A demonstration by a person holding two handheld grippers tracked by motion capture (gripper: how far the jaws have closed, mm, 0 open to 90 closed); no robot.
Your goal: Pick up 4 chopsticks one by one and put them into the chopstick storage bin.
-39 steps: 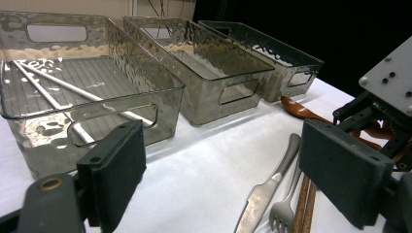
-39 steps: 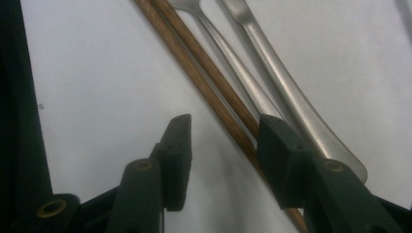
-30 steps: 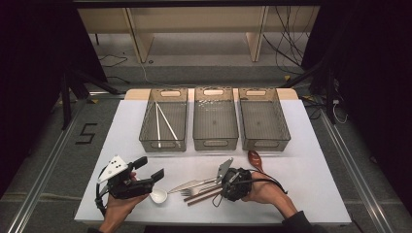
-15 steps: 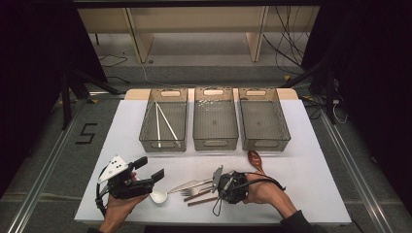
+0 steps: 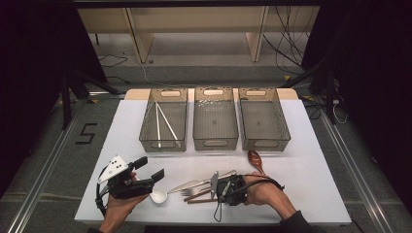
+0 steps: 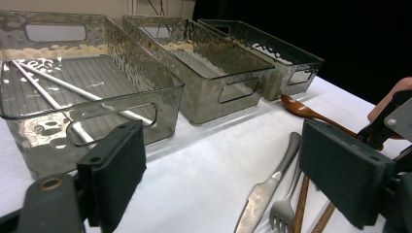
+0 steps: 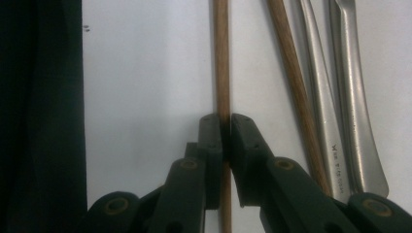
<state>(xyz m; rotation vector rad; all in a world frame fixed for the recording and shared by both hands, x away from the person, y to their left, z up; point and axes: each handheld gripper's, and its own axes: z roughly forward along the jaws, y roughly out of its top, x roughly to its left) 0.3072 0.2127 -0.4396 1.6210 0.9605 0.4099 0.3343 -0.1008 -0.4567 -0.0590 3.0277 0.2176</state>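
Note:
On the white table lie a knife, a fork, two wooden chopsticks, a white spoon and a brown wooden spoon. My right gripper points down at the pile. Its jaws have just been closing and are now shut on one wooden chopstick. The other chopstick and two metal handles lie beside it. My left gripper is open just above the white spoon, with nothing between its jaws.
Three clear bins stand in a row at the back: the left one holds two white chopsticks, while the middle and right bins look empty. The table's front edge is close below both hands.
The right gripper's jaws have closed onto a wooden chopstick, and that hand has shifted slightly toward the pile. The left gripper has not moved.

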